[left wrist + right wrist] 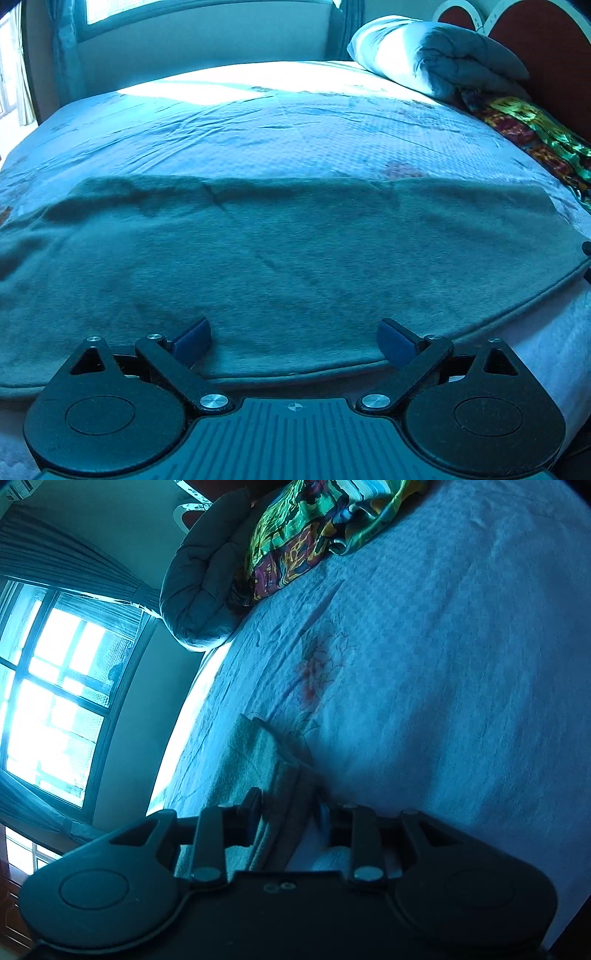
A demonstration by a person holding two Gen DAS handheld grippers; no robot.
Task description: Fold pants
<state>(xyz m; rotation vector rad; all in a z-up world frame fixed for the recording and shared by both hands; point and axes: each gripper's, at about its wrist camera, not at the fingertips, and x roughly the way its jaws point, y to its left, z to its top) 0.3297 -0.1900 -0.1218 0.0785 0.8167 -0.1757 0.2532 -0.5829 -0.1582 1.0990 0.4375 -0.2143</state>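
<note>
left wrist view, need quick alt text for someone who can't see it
Grey-green pants lie spread flat across a pale quilted bed, filling the foreground. The left tool hangs open over their near edge, touching nothing. A folded duvet and colourful cloth sit by the headboard.

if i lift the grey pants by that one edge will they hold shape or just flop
Likely flop: the pants lie flat on the bed with soft creases. The fuzzy surface suggests little slipping. In the right gripper the layers bunch, so the free part probably hangs and drags.
</note>
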